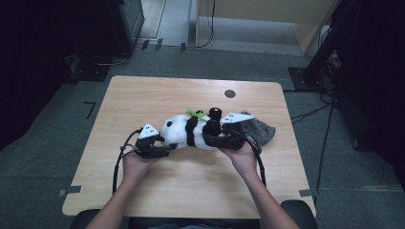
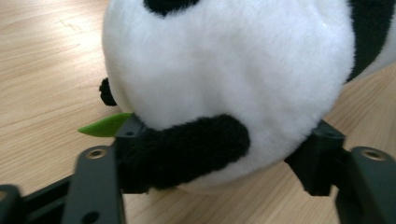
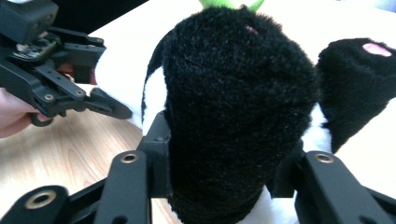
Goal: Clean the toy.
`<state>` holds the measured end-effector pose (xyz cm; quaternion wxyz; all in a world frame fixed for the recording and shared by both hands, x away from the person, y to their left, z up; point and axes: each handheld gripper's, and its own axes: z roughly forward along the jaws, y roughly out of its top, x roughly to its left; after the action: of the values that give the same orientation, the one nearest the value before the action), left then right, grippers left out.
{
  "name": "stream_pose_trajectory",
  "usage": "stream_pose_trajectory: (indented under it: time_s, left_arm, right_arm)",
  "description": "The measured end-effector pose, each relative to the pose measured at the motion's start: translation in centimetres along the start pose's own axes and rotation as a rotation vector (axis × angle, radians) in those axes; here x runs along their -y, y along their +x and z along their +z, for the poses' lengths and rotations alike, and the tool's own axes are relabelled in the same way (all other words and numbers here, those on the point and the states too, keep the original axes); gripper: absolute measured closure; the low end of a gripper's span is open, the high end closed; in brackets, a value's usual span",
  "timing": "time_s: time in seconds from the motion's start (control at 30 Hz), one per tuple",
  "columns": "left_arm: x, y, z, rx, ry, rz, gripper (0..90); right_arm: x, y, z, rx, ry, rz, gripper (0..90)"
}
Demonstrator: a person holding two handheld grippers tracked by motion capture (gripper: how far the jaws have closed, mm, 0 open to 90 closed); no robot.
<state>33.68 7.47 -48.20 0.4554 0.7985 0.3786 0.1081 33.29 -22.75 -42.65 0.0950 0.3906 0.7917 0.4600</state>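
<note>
A stuffed panda (image 1: pixel 184 131) lies on its side near the middle of the wooden bench (image 1: pixel 191 191), head toward the person's left, legs toward the right.

Left tongs (image 1: pixel 165 149): held in the left hand (image 1: pixel 136 164) at the head end. In the left gripper view the white head (image 2: pixel 224 70) sits between the two black jaws, with a black ear (image 2: pixel 187 154) pressed against the inner face of the left-hand jaw and the other jaw touching the white fur on the far side. Fur bulges over both jaw tips. Reading: clamped on the panda's head.

Right tongs (image 1: pixel 224 140): held in the right hand (image 1: pixel 243 160) at the leg end. In the right gripper view a black plush leg (image 3: pixel 238 112) fills the gap between the jaws, both inner faces pressed into the pile. Reading: clamped on that leg. A second black foot with a pink sole patch (image 3: pixel 376 49) sits just beside it, apart from the jaws.

A green leaf (image 1: pixel 197 114) pokes up from the panda's far side; its tip also shows by the left jaw in the left gripper view.

Behind the right tongs, a grey fuzzy cloth (image 1: pixel 260 129) lies on the bench, near the panda's legs; whether it touches them I cannot tell. A small dark round disc (image 1: pixel 229 93) sits in the bench top toward the far edge, well apart from the toy.
</note>
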Motion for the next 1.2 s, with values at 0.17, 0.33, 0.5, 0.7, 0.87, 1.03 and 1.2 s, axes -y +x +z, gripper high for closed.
stream_pose_trajectory:
  time_s: [0.17, 0.33, 0.5, 0.7, 0.87, 1.03, 1.2]
  left_arm:
    - [-0.3, -0.1, -0.8, 0.009, 0.001, 0.002, 51.5]
    - [-0.8, 0.6, -2.3, 0.021, -0.018, -0.052, 56.4]
    - [-1.4, 0.7, -4.0, 0.01, -0.052, -0.059, 56.1]
    - [-1.8, -0.3, -5.0, 0.07, -0.035, -0.056, 54.6]
    - [-1.7, 0.5, -4.6, 0.166, 0.0, -0.198, 53.0]
    - [-1.6, 0.3, -4.2, 0.211, -0.025, -0.248, 52.9]
    - [-1.4, -0.3, -3.2, 0.14, -0.016, -0.17, 43.0]
  right_arm:
    - [0.3, -0.5, 0.3, 0.006, 0.011, -0.029, 33.4]
    - [0.7, -1.4, -0.6, -0.062, -0.044, -0.033, 16.9]
    - [1.6, -2.2, -1.1, -0.07, -0.083, -0.05, 13.6]
    - [1.8, -1.0, -0.3, -0.156, -0.118, -0.15, 9.9]
    - [2.1, 0.3, 0.5, -0.094, -0.085, -0.21, 12.4]
    - [2.1, 1.1, 1.4, -0.01, -0.066, -0.263, 9.9]
    - [2.6, 0.7, 1.8, 0.047, 0.008, -0.225, 33.2]
